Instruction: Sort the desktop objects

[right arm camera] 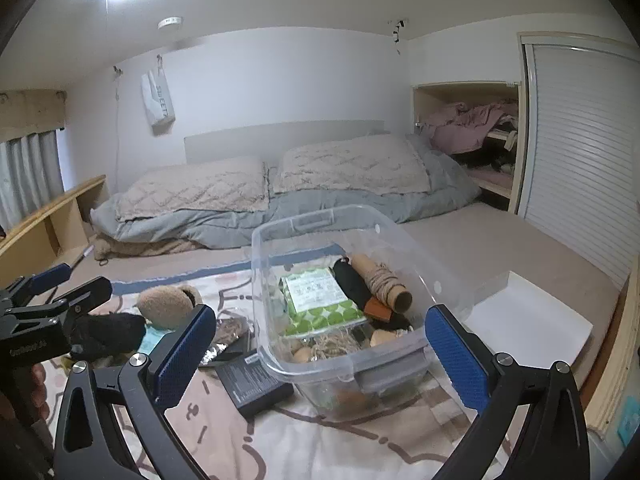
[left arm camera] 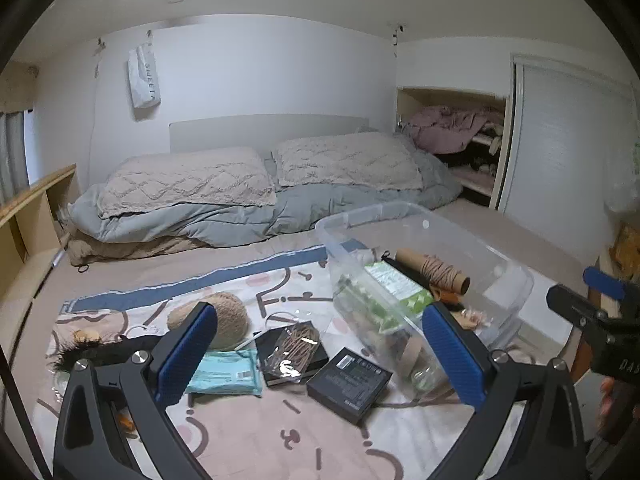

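**Both grippers spread and empty above the blanket clutter**

My left gripper [left arm camera: 320,348] hangs with its jaws wide apart, holding nothing. Directly ahead of it lie a dark flat box [left arm camera: 349,383], a clear packet of hair ties [left arm camera: 294,350] resting on a second dark box, and a teal tissue pack [left arm camera: 226,372]. My right gripper [right arm camera: 320,356] is likewise spread, empty, over the near wall of the clear bin [right arm camera: 332,360], which already holds a twine spool [right arm camera: 384,280] and a green packet [right arm camera: 320,300].

I judge the flat box stiff and light, best pinched across its narrow edges. The packet looks slippery and crinkly; the tissue pack soft, so a mid-body squeeze suits it.
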